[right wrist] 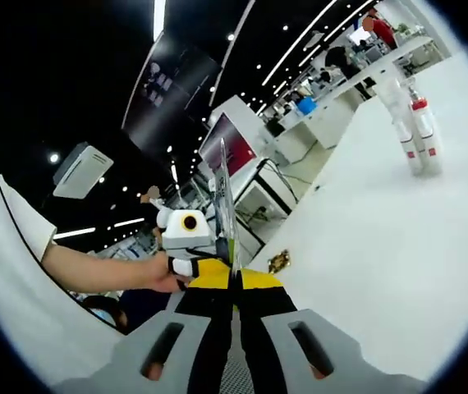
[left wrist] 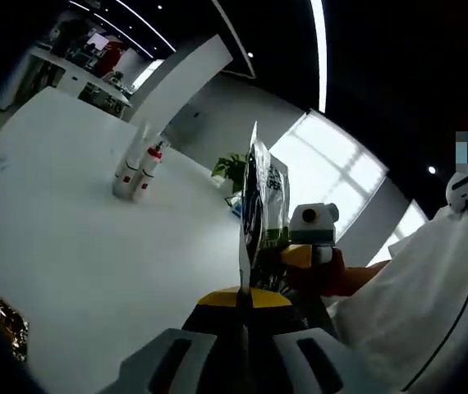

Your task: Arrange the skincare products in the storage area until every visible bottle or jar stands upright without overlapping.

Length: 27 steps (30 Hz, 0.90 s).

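My left gripper [left wrist: 244, 300] is shut on the lower edge of a thin flat printed packet [left wrist: 267, 197], which stands up edge-on above the jaws. My right gripper [right wrist: 234, 281] is likewise shut on a thin packet [right wrist: 224, 205] seen edge-on, apparently the same one. The right gripper [left wrist: 312, 246] shows just behind the packet, and the left gripper [right wrist: 186, 238] sits beside it in a hand. Two white bottles [left wrist: 135, 168], one with a red cap, stand upright side by side far off on the white table [left wrist: 94, 246]. They appear again as the white bottles [right wrist: 416, 131] at the upper right.
A small gold-patterned item [left wrist: 8, 327] lies near the table's edge; it is also the gold item [right wrist: 279, 261] just past the jaws. A person in a white shirt [left wrist: 431, 287] stands close. A green plant [left wrist: 232, 168] and office desks lie beyond the table.
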Motion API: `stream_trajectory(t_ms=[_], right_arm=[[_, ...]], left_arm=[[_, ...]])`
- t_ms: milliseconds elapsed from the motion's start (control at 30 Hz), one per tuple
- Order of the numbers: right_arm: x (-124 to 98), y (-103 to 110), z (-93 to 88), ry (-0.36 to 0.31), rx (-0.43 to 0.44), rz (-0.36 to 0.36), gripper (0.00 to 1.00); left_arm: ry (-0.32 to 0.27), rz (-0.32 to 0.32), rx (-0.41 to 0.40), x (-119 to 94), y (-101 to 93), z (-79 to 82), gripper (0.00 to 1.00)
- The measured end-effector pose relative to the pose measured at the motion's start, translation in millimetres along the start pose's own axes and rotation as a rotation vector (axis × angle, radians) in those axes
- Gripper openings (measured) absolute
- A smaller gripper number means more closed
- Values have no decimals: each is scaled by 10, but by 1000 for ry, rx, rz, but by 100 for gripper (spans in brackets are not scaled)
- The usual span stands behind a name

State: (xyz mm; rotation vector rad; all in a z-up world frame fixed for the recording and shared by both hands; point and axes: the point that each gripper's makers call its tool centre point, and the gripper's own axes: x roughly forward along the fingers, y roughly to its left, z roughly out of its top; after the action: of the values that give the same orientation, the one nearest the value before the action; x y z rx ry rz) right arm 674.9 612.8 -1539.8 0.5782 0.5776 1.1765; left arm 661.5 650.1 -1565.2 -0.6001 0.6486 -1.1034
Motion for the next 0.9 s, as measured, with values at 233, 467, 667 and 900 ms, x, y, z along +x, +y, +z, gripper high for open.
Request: stream_trajectory(t_ms=[233,467,667,900], right_arm=[[-25,-34,82,-47,110,20,0],[-16,5,127,-73,140,51,0],[83,136,33,-26,132,105,0],[110,78,6,-27,137,104,0]], left_arm=[[26,-42,-9,12,-56,-34,12],[56,-97,-32,28,-144,-91,15],[62,-144,-43,-13,-203,-94,7],[75,-164,-117,-54,-188,-93,2]])
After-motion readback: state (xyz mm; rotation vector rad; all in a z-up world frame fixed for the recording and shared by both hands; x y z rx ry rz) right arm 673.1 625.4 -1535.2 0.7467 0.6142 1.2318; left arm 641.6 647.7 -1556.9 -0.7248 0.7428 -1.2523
